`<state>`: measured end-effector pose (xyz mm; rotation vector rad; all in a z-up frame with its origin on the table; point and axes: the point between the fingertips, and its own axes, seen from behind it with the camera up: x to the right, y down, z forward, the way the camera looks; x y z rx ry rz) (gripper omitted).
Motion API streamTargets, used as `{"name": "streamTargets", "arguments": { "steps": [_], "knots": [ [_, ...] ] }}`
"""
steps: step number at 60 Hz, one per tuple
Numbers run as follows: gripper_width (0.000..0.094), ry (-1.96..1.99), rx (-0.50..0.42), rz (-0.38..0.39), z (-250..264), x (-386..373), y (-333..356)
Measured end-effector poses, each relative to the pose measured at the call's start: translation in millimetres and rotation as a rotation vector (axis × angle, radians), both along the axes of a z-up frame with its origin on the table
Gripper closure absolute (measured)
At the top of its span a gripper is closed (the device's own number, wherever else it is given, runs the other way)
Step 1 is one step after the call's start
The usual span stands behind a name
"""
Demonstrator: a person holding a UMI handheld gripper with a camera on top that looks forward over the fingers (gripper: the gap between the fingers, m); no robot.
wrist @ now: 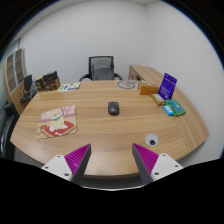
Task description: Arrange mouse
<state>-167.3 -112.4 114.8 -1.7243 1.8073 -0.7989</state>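
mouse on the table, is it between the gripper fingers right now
No, the mouse lies on the table well beyond the open gripper, whose fingers hold nothing.

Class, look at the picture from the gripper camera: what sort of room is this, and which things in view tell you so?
Most likely an office meeting room. A large oval wooden table fills it, a black mesh office chair stands at its far side, and a dark computer mouse lies on it, well beyond the open gripper.
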Motion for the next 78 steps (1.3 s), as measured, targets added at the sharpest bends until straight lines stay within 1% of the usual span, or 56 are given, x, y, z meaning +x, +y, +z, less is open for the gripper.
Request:
{"name": "streamTargets", "arguments": {
  "steps": [9, 18, 43, 62, 78],
  "knots": [
    [0.0081, 0.000, 0.016, 0.019, -23.2, 28.1, -6.3],
    [0.0079, -0.007, 0.031, 0.019, -48.4, 64.2, -13.2],
    [0.0075, -0.028, 0.011, 0.004, -105.4, 182.8, -33.1],
    [0.0076, -0.029, -0.015, 0.022, -126.4, 245.7, -37.3],
    [0.0075, -0.032, -0.011, 0.030, -131.8, 280.4, -34.1]
  ]
}}
